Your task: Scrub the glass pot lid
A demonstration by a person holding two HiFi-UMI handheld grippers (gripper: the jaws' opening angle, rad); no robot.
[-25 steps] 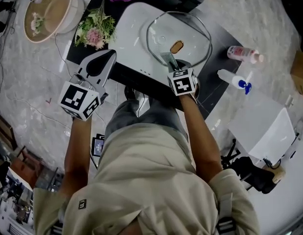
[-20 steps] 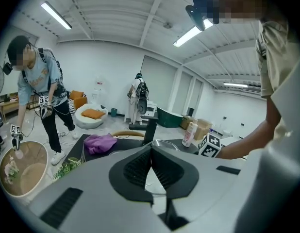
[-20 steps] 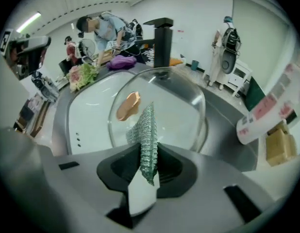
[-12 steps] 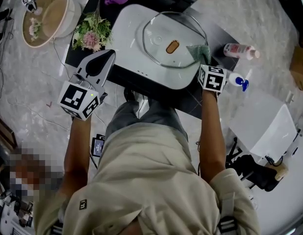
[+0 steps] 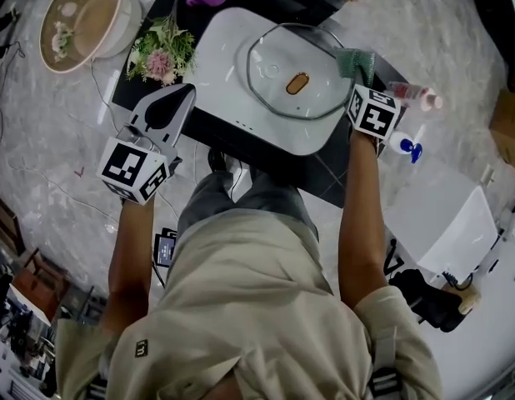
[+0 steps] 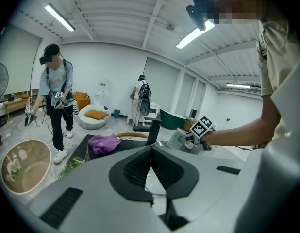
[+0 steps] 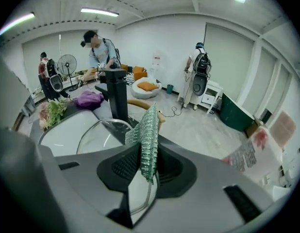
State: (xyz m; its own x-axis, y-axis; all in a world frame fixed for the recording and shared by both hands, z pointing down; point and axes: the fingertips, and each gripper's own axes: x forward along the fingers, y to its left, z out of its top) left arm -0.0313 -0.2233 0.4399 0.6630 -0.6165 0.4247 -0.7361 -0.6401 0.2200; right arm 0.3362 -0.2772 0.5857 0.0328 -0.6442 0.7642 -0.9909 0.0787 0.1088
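Glass pot lid (image 5: 278, 57) lies flat, brown knob (image 5: 297, 82) up, on white tray (image 5: 216, 65) on the dark table (image 5: 357, 161). Right gripper (image 5: 362, 86) is clamped on a green mesh scrubber (image 5: 355, 60), which stands up between its jaws at the lid's 3 o'clock rim; contact with the glass is not discernible. Left gripper (image 5: 187, 94) has jaws together with nothing in them, at the tray's 8 o'clock, off the lid. Flower bunch (image 5: 162, 52) sits at the tray's 9 o'clock.
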